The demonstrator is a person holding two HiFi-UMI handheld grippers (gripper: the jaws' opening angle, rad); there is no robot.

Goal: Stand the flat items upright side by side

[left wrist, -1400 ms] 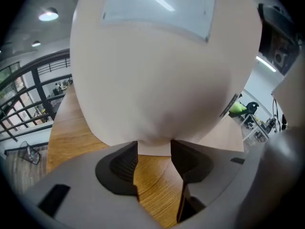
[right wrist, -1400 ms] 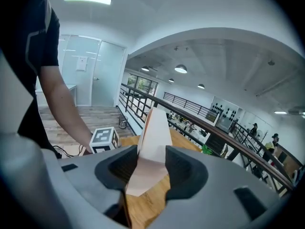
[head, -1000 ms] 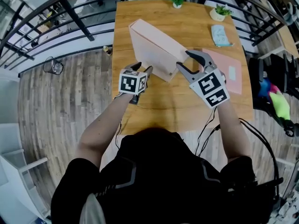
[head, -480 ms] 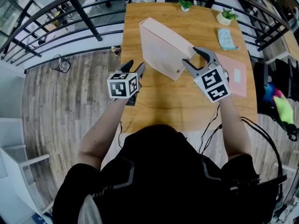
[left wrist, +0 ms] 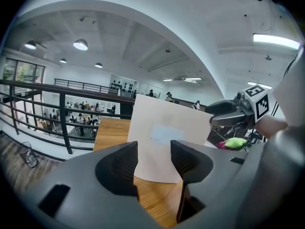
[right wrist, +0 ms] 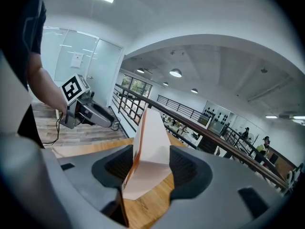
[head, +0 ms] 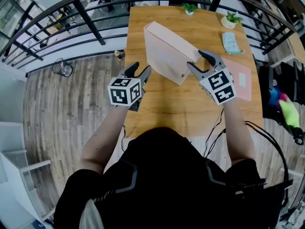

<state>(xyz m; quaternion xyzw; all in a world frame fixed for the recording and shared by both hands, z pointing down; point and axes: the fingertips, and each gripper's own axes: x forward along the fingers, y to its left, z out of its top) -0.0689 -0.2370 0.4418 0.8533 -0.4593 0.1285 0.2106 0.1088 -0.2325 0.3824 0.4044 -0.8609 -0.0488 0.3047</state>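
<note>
A pale pink flat box [head: 167, 51] stands upright on its long edge on the wooden table [head: 171, 104]. My right gripper [head: 194, 58] is at the box's near right end. Its jaws have just been opening, and the box's edge [right wrist: 153, 137] sits between the fingers [right wrist: 188, 163] without being pressed. My left gripper [head: 141, 69] hovers open and empty off the table's left edge, apart from the box. It faces the box's broad side [left wrist: 162, 118], which carries a pale label. A second pink flat item [head: 240, 78] lies flat on the table to the right.
A teal object [head: 231, 41] lies at the far right of the table. Two small potted plants [head: 189, 7] [head: 232, 19] stand along the back edge. A black railing [head: 90, 18] runs behind and to the left, above a wood floor.
My left gripper has drawn away from the box's near left corner, rising and moving left past the table edge. The right gripper has stayed in place while its jaws widened around the box's end.
</note>
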